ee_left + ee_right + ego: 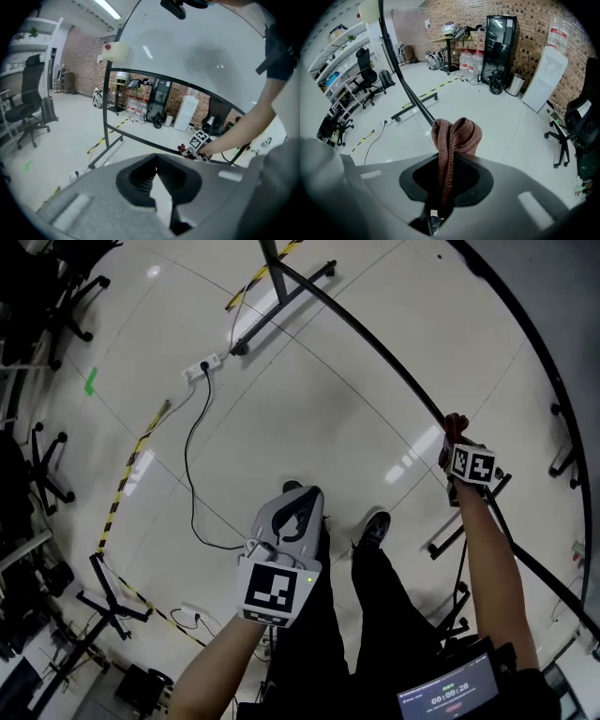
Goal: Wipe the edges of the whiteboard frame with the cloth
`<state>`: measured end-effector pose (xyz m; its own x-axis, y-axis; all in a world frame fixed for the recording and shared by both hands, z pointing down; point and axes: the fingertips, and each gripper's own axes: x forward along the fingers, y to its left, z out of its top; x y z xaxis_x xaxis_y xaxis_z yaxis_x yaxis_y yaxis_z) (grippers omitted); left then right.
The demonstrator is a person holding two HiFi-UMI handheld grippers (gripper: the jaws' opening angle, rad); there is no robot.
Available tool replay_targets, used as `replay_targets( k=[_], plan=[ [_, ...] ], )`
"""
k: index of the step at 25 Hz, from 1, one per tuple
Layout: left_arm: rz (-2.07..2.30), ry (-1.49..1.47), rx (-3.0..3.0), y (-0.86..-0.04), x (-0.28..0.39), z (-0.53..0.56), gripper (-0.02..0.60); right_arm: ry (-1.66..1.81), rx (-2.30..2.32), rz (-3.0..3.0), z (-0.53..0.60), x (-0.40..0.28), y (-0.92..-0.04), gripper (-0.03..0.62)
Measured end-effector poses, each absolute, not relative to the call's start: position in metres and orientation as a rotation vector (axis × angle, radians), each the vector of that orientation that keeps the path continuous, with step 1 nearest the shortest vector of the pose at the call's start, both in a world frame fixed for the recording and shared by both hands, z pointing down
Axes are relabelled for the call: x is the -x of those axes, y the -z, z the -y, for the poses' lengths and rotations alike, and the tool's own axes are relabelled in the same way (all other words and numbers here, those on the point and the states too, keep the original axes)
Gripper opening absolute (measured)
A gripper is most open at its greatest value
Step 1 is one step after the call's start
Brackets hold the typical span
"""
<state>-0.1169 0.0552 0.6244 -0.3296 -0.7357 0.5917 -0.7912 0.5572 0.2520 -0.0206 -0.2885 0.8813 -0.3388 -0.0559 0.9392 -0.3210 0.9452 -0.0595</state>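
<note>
The whiteboard's black frame edge (375, 348) runs from top centre down to the right in the head view. My right gripper (454, 439) is shut on a reddish-brown knitted cloth (456, 424) and holds it against that edge. In the right gripper view the cloth (457, 136) bulges out of the right gripper (452, 157), just beside the frame bar (410, 96). The left gripper (300, 491) hangs over the floor, apart from the board, with nothing in it. In its own view the left gripper (156, 157) has its tips together, and the whiteboard (197, 47) and the right gripper (187, 151) on the lower bar (140, 139) lie ahead.
A power strip (204, 367) with a black cable lies on the floor beside yellow-black tape (131, 465). Office chairs (56, 296) stand at the left. The board's stand foot (281, 306) is at the top. A water dispenser (543, 79) and a black fridge (499, 42) stand by the brick wall.
</note>
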Motion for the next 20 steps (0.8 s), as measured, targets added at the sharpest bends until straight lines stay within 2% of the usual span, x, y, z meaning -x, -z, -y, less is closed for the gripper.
replay_targets(
  k=[12, 20],
  plan=[
    [2.172, 0.002, -0.993, -0.654, 0.146, -0.140, 0.003, -0.225, -0.235, 1.915, 0.260, 0.098, -0.884, 0.061],
    [2.241, 0.056, -0.928, -0.644, 0.183, -0.179, 0.003, -0.177, -0.208, 1.901, 0.256, 0.148, -0.879, 0.061]
  ],
)
